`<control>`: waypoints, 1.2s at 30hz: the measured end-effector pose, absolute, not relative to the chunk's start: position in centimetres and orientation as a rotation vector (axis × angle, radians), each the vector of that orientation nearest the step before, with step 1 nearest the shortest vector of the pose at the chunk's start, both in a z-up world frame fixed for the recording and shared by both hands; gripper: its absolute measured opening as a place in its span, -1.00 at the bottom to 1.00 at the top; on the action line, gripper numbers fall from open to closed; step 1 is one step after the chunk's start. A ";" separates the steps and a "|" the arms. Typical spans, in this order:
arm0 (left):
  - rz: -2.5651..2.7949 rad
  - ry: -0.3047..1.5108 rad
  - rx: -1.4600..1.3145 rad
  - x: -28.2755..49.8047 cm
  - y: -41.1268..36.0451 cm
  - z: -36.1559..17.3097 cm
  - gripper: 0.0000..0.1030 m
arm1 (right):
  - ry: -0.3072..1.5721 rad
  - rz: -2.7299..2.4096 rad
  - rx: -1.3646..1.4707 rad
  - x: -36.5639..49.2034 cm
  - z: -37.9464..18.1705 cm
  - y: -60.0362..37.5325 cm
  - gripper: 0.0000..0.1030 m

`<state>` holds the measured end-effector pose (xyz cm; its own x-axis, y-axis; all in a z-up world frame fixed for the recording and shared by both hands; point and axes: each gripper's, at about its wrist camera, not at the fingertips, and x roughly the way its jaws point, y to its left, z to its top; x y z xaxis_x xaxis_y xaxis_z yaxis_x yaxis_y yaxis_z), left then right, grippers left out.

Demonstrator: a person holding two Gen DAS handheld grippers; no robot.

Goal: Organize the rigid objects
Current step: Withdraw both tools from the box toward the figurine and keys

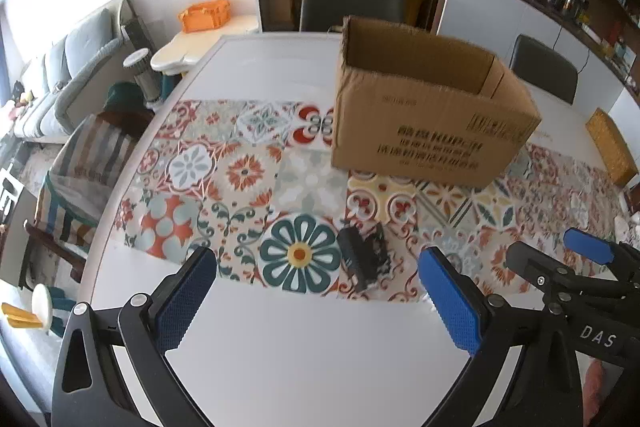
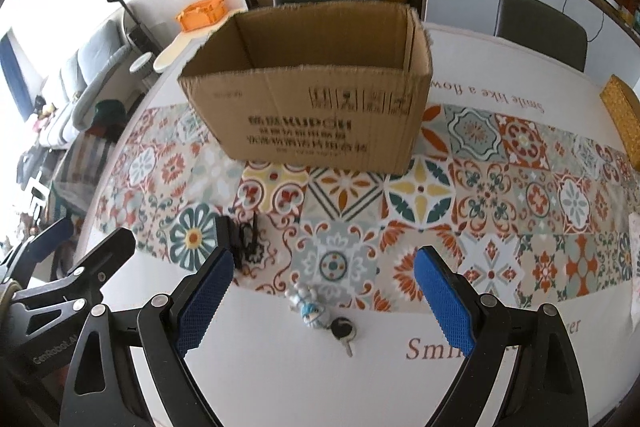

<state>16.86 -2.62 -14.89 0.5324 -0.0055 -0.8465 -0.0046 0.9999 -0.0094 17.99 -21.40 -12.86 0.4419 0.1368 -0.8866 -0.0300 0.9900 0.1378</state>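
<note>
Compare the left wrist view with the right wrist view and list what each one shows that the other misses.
Only the left wrist view shows a white object with yellow sticks at the lower left. Only the right wrist view shows the key with a small figurine keychain and printed lettering on the table. Both show the open cardboard box, the black object on the patterned runner, and both tools, the left tool and right tool, open and holding nothing.

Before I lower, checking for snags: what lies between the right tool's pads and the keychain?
Only bare white table; right-wrist view shows keychain beneath the open right tool.
</note>
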 end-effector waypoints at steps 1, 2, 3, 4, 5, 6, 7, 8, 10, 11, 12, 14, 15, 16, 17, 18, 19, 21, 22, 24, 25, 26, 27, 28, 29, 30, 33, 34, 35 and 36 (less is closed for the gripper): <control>0.003 1.018 -0.011 16.8 -2.5 -15.2 1.00 | 1.119 0.103 0.104 17.9 -13.2 -21.3 0.78; 0.003 1.024 -0.013 16.7 -2.5 -15.4 1.00 | 1.126 0.106 0.104 17.8 -13.5 -21.2 0.78; 0.004 1.031 -0.014 16.7 -2.4 -15.6 1.00 | 1.132 0.109 0.105 17.7 -13.7 -21.2 0.78; 0.005 1.037 -0.012 16.6 -2.4 -15.8 1.00 | 1.141 0.110 0.105 17.6 -14.1 -21.1 0.78; 0.007 1.043 -0.012 16.5 -2.3 -16.1 1.00 | 1.147 0.111 0.106 17.6 -14.3 -21.1 0.78; 0.009 1.048 -0.014 16.5 -2.2 -16.2 1.00 | 1.156 0.114 0.110 17.5 -14.6 -21.0 0.78; 0.010 1.054 -0.016 16.4 -2.2 -16.5 1.00 | 1.162 0.116 0.109 17.4 -14.9 -20.9 0.78; 0.010 1.063 -0.017 16.3 -2.2 -16.7 1.00 | 1.167 0.117 0.108 17.4 -15.1 -20.8 0.78; 0.013 1.072 -0.016 16.1 -2.1 -17.2 1.00 | 1.178 0.120 0.105 17.3 -15.5 -20.6 0.78; 0.021 1.081 -0.015 16.0 -1.9 -17.5 1.00 | 1.184 0.122 0.102 17.3 -15.7 -20.5 0.78; 0.022 1.087 -0.016 16.0 -1.9 -17.7 1.00 | 1.190 0.125 0.102 17.3 -16.0 -20.5 0.78; 0.028 1.102 -0.015 15.8 -1.8 -18.3 1.00 | 1.201 0.129 0.104 17.2 -16.4 -20.4 0.78; 0.031 1.110 -0.012 15.7 -1.8 -18.6 1.00 | 1.204 0.132 0.107 17.2 -16.6 -20.4 0.78; 0.032 1.114 -0.008 15.6 -1.9 -18.7 1.00 | 1.210 0.134 0.112 17.1 -16.9 -20.4 0.78; 0.036 1.122 -0.002 15.5 -1.9 -19.0 1.00 | 1.215 0.133 0.114 17.0 -17.0 -20.5 0.78; 0.035 1.128 -0.001 15.3 -2.0 -19.2 1.00 | 1.220 0.135 0.117 16.9 -17.3 -20.6 0.78; 0.031 1.134 -0.003 15.2 -2.0 -19.5 1.00 | 1.224 0.137 0.120 16.8 -17.5 -20.6 0.78; 0.032 1.146 -0.004 14.9 -2.1 -20.0 1.00 | 1.234 0.135 0.120 16.7 -17.8 -20.7 0.78; 0.033 1.152 -0.005 14.8 -2.1 -20.2 1.00 | 1.241 0.137 0.118 16.6 -18.1 -20.7 0.78; 0.034 1.169 -0.009 14.6 -2.2 -20.8 1.00 | 1.252 0.144 0.114 16.5 -18.4 -20.7 0.78; 0.034 1.178 -0.009 14.6 -2.2 -21.0 1.00 | 1.256 0.149 0.114 16.3 -18.7 -20.7 0.78; 0.036 1.189 -0.010 14.6 -2.3 -21.4 1.00 | 1.258 0.154 0.116 16.2 -18.8 -20.7 0.77; 0.035 1.200 -0.013 14.6 -2.4 -21.7 1.00 | 1.259 0.158 0.119 16.2 -19.0 -20.8 0.77; 0.030 1.209 -0.019 14.5 -2.5 -21.9 1.00 | 1.262 0.162 0.124 16.0 -19.2 -20.9 0.77; 0.026 1.218 -0.025 14.5 -2.7 -22.2 1.00 | 1.263 0.165 0.129 15.9 -19.3 -21.0 0.77; 0.022 1.226 -0.024 14.4 -2.9 -22.5 1.00 | 1.265 0.168 0.136 15.8 -19.4 -21.1 0.77; 0.005 1.242 -0.006 14.2 -3.7 -23.2 1.00 | 1.282 0.167 0.153 15.2 -20.1 -21.7 0.76; 0.004 1.248 0.000 14.2 -3.8 -23.4 1.00 | 1.295 0.167 0.160 15.1 -20.5 -21.9 0.76; 0.004 1.255 0.003 14.2 -3.8 -23.6 1.00 | 1.304 0.167 0.162 15.0 -20.8 -21.9 0.73; 0.007 1.265 0.007 14.3 -3.8 -23.9 1.00 | 1.314 0.166 0.160 15.0 -21.1 -21.9 0.71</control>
